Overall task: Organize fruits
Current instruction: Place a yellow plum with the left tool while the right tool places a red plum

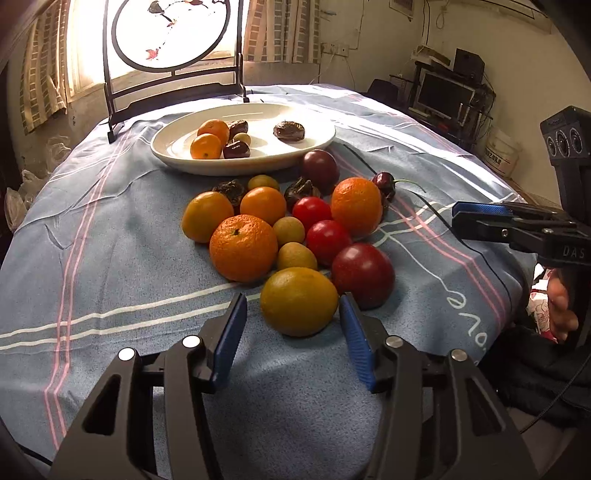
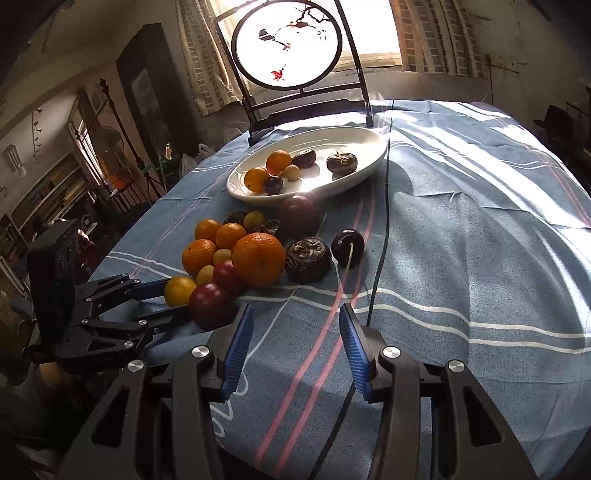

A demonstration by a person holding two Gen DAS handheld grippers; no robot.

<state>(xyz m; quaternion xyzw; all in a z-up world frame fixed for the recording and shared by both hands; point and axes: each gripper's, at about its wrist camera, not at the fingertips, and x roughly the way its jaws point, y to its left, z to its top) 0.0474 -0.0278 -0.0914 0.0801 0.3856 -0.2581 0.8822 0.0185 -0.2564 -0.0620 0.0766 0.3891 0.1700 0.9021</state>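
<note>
A pile of fruit lies on the blue striped cloth: mandarins (image 1: 243, 247), red tomatoes (image 1: 328, 242), a dark red plum (image 1: 364, 273), small yellow-green fruits and brown water chestnuts (image 2: 307, 259). Nearest me is a yellow citrus (image 1: 299, 301). It sits at the tips of my left gripper (image 1: 293, 306), whose blue pads stand apart from it, so the gripper is open. Behind the pile, a white oval plate (image 1: 258, 168) holds two small oranges and several dark fruits. My right gripper (image 2: 295, 325) is open over bare cloth, right of the pile, with a cherry (image 2: 347, 242) ahead.
A framed round screen (image 1: 171, 33) stands behind the plate. A black cable (image 2: 380, 258) runs across the cloth just past my right fingertips. The table edge drops away at the right, where a hand (image 1: 561, 310) holds the right gripper (image 1: 458, 218). The left gripper (image 2: 173, 301) shows at the pile's near left.
</note>
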